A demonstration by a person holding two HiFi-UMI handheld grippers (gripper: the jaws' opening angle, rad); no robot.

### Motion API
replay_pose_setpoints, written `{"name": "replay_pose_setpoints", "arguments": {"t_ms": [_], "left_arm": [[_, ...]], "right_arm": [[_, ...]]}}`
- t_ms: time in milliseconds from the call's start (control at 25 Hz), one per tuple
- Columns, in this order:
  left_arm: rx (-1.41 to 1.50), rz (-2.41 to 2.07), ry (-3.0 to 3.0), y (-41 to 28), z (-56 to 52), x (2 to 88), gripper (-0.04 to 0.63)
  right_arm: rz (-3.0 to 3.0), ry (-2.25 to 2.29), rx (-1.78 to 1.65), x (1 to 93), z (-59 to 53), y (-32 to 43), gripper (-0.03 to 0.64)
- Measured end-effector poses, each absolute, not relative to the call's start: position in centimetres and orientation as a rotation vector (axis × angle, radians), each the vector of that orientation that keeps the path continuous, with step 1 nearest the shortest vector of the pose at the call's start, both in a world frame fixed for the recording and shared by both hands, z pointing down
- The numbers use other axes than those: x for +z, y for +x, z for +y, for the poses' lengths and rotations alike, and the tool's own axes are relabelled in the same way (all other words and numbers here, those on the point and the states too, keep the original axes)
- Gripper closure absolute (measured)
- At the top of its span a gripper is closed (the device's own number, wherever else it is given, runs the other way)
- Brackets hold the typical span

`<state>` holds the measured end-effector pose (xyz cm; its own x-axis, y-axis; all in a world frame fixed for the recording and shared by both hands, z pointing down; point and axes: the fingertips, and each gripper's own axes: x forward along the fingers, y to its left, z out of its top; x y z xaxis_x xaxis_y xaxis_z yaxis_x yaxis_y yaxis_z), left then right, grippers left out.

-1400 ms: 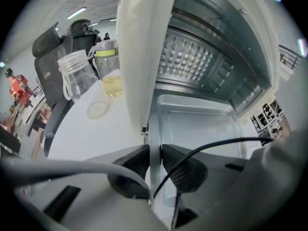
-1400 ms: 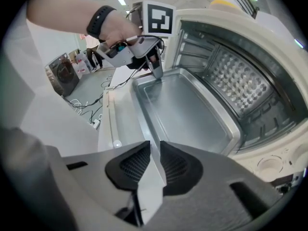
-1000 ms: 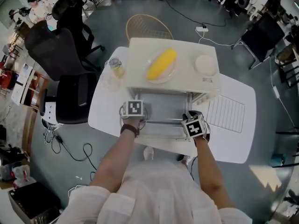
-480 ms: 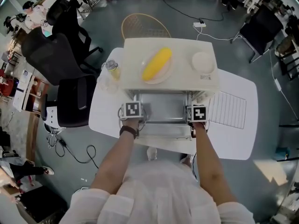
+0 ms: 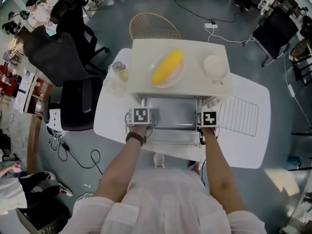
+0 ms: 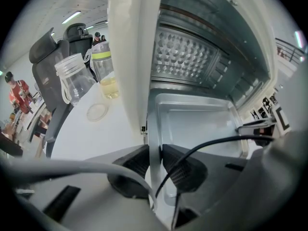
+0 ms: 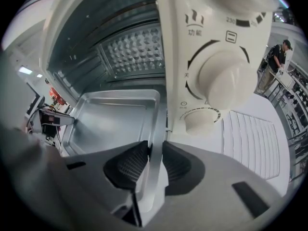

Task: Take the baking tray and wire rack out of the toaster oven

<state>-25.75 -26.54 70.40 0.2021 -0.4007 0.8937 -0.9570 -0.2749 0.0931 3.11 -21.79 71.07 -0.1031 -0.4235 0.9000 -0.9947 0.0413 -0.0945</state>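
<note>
the left gripper is clamped on the left rim of the shallow silver metal baking tray, which sits partly out of the cream box-shaped toaster oven ahead of both tools. the right gripper has just been closing its jaws, and the pads press the tray's right rim. the white wire rack lies flat on the white table, to that gripper's right.

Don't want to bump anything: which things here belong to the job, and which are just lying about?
Job: baking tray, toaster oven, wire rack on the table, left hand-held gripper clamped on the tray's rim, right hand-held gripper, jaws just closed on its other rim.
Lying about: corn on a plate, white bowl, jar of yellow liquid, clear jar.
</note>
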Motion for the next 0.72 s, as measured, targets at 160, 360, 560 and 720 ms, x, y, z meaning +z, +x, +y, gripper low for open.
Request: {"name": "replay_pose_setpoints", "arguments": {"t_ms": [160, 360, 560, 720], "left_arm": [[1.035, -1.264, 1.799, -25.9, -25.8, 70.2, 0.517], [1.039, -1.261, 1.809, -25.9, -24.5, 69.9, 0.517], [1.009, -1.245, 1.810, -26.0, -22.9, 69.6, 0.517], [0.934, -1.090, 1.713, -23.8, -18.5, 69.7, 0.517]], "right_arm": [[-1.617, 1.468, 1.074, 71.4, -20.7, 2.8, 0.523], [-1.622, 1.474, 1.102, 71.3, -19.3, 2.8, 0.526], [-1.623, 1.469, 1.118, 70.9, -17.7, 2.3, 0.528], [-1.626, 1.474, 1.113, 70.4, -16.5, 2.2, 0.529]]}}
